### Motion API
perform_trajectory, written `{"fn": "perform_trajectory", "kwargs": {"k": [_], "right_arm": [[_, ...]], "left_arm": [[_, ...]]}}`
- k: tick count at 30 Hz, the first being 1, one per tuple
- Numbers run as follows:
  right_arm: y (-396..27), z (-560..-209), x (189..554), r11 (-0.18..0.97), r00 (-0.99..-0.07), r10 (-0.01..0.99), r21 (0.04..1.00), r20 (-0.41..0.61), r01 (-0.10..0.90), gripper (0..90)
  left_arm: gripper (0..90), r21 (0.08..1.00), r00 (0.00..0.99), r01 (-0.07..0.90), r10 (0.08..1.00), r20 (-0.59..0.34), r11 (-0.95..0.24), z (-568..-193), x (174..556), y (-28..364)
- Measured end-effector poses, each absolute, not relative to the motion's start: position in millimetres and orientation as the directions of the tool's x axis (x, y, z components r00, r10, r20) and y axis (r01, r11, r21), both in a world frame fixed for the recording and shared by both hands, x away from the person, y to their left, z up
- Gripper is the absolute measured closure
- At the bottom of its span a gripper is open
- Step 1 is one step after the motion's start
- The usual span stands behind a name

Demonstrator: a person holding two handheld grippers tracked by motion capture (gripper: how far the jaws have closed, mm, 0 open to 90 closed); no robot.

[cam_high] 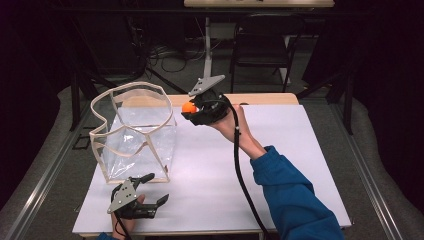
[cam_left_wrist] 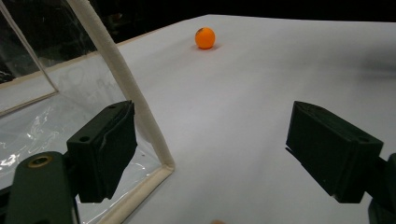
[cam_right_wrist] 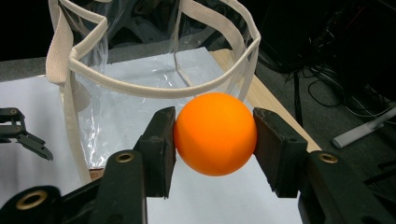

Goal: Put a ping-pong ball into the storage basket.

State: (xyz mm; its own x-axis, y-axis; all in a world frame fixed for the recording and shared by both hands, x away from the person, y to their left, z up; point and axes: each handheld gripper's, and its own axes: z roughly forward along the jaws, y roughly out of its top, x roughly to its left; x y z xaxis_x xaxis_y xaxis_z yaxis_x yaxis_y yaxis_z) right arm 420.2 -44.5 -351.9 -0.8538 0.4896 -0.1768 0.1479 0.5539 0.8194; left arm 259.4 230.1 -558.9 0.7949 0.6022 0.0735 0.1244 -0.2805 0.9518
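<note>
1. Your right gripper (cam_right_wrist: pixel 215 140) has its two black jaws clamped on the orange ball (cam_right_wrist: pixel 215 133), one pad pressing on each side of it, with the ball bulging above and below the pads.
2. In the high view that ball (cam_high: pixel 188 107) sits at the tip of your right gripper (cam_high: pixel 192 111), raised above the white table sheet (cam_high: pixel 280 165) and just beside the clear bag's (cam_high: pixel 134 131) rim, on the side away from your left hand.
3. The clear bag stands upright on the sheet, its mouth held open by a cream fabric band (cam_right_wrist: pixel 154 88); from the right gripper's camera the ball is in front of that band and slightly below it.
4. A second orange ball (cam_left_wrist: pixel 205 38) rests on the sheet, well apart from the bag's near bottom corner (cam_left_wrist: pixel 164 167).
5. Your left gripper (cam_left_wrist: pixel 210 154) lies low at that corner of the bag with its jaws spread wide and nothing between them; one jaw is just beside the bag's cream edge.
6. In the high view your left gripper (cam_high: pixel 150 190) rests on the sheet in front of the bag, near the table's front edge.
</note>
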Motion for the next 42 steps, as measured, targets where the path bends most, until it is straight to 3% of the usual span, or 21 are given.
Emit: {"fn": "perform_trajectory", "kwargs": {"k": [42], "right_arm": [[-30,-343,428,0.513,-0.858,0.485,0.849,-0.167,0.125,51.0]], "left_arm": [[16.1,0.952,0.8,0.124,0.596,0.071,-0.28,-558,259,231]]}}
